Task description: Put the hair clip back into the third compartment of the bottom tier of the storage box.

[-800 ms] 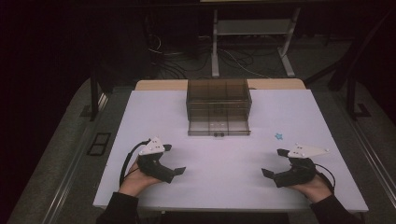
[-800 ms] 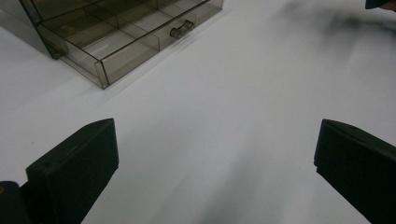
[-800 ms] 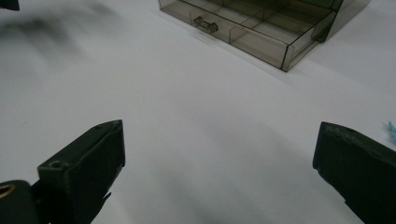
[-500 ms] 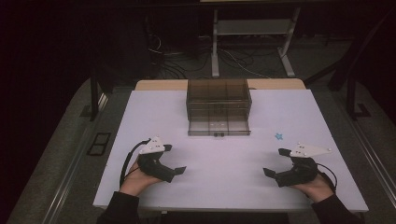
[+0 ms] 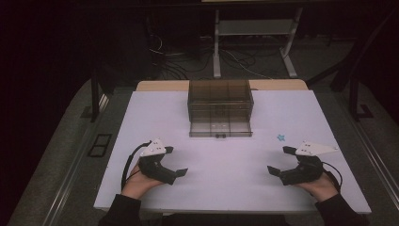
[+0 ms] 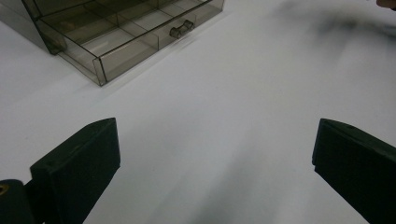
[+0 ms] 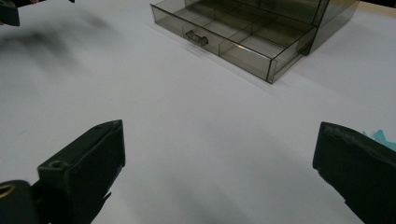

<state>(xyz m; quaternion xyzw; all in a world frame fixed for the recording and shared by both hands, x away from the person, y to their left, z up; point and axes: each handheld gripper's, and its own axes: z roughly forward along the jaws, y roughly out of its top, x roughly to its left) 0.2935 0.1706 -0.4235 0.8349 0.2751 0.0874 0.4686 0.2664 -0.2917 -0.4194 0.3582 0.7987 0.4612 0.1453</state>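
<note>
**Both grippers idle near table front, drawer open, star untouched**

Change vs. 0.8 s ago: almost none. Left gripper sits at the same front-left spot; right gripper has crept slightly toward the person and the table's right, small shift only. Drawer box and star haven't moved. My read: work hasn't begun, hands still parked, approach yet to come.

L to R in high view:
- Left gripper, near front-left of white table, jaws wide apart, nothing btwn them. Left gripper view confirms: bare tabletop between the two black jaws.
- Smoky clear drawer box at mid-back of table, its bottom drawer pulled out toward the person, small handle at front. Compartments look empty as far as I can see.
- Blue star flat on table, right of the drawer, apart from it, just ahead of the right gripper.
- Right gripper, front-right, jaws wide apart, empty; star's teal edge peeks by its jaw in the right gripper view.

Count: 2 grippers, 1 drawer box w/ 1 open drawer, 1 star.

Likely next: right gripper reaches fwd for the star, closest by far.
</note>
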